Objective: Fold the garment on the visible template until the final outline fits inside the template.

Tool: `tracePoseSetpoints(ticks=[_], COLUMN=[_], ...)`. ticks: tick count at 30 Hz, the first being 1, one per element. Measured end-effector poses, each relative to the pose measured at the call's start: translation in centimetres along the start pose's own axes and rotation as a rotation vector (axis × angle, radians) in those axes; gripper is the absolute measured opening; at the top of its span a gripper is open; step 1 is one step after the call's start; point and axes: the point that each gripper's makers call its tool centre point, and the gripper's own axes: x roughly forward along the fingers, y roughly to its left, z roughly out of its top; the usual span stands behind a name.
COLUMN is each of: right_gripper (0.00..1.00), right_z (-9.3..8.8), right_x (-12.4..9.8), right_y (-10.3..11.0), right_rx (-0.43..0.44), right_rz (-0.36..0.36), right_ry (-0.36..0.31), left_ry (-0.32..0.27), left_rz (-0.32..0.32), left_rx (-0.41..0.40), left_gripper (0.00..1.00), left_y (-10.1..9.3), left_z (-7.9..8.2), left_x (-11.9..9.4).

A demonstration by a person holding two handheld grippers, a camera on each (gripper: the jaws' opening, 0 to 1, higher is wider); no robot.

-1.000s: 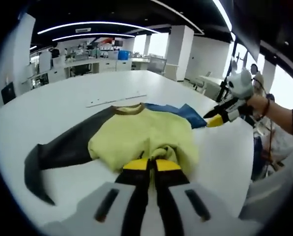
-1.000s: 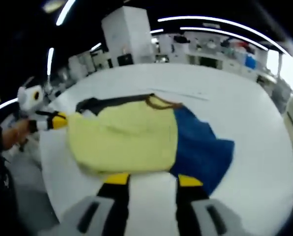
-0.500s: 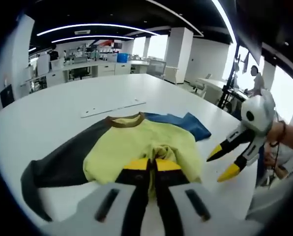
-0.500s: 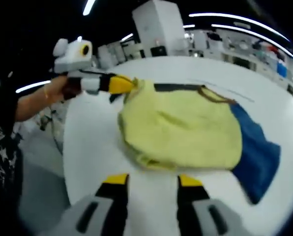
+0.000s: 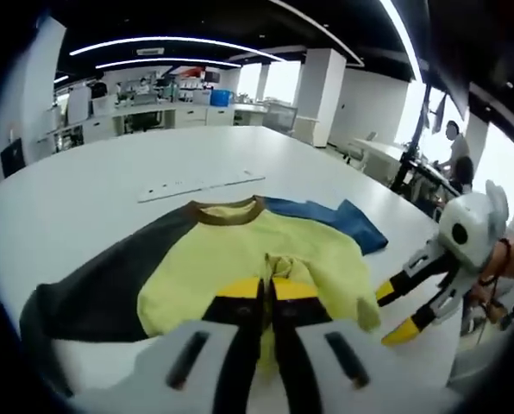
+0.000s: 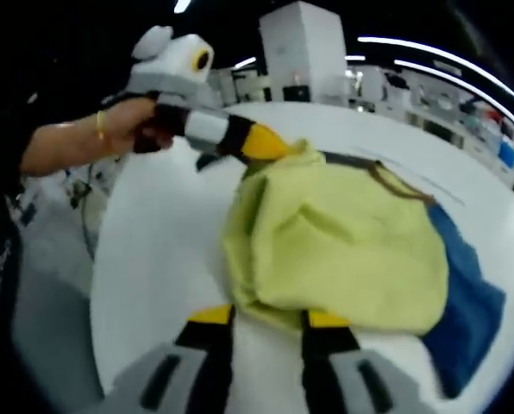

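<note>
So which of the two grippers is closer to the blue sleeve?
Right. The right gripper hangs open beside the yellow garment, on the blue sleeve's side. The left gripper is clamped on the yellow cloth's opposite edge.

The left gripper view looks low along its own left tongs [image 5: 266, 297], across the garment [image 5: 240, 259] on the white bench [image 5: 110, 172] toward a far office wall — the cloth lies very near the lens. The right gripper view looks down from the garment's other side, close above its right tongs [image 6: 266, 317]. Both views share the garment [image 6: 335, 250] and bench [image 6: 153, 233]; each also catches the other tongs — the right tongs [image 5: 401, 312] and the left tongs [image 6: 261, 142].
</note>
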Motion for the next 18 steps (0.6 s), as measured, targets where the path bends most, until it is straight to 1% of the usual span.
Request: tracePoseSetpoints(ticks=[4,6,9,12,14,16,18], right_gripper=[0.16,0.11,0.03,0.00,0.00,0.00,0.00], right_z=[0.0,0.2,0.7,1.1,1.3,1.2,1.0], right_x=[0.1,0.1,-0.1,-0.2,-0.3,-0.3,-0.2], right_y=[-1.0,-1.3,-2.1,-2.7,-3.0,-3.1,-3.2], right_rx=[0.040,0.034,0.034,0.052,0.066,0.077,0.093], right_rz=[-0.020,-0.019,-0.026,-0.025,-0.025,-0.025,-0.024], right_ry=[-0.014,-0.012,-0.023,-0.037,-0.043,-0.044,-0.042], left_ry=[0.026,0.031,0.048,0.066,0.079,0.083,0.084], left_rz=[0.029,0.032,0.047,0.062,0.072,0.079,0.088], left_rx=[0.018,0.021,0.037,0.063,0.082,0.093,0.109], left_gripper=[0.00,0.00,0.00,0.00,0.01,0.01,0.01], left_y=[1.0,1.5,1.7,2.1,2.4,2.8,2.9], left_z=[-0.6,-0.8,-1.2,-1.8,-2.2,-2.6,-2.7], left_x=[1.0,1.5,2.2,2.9,3.1,3.4,3.3])
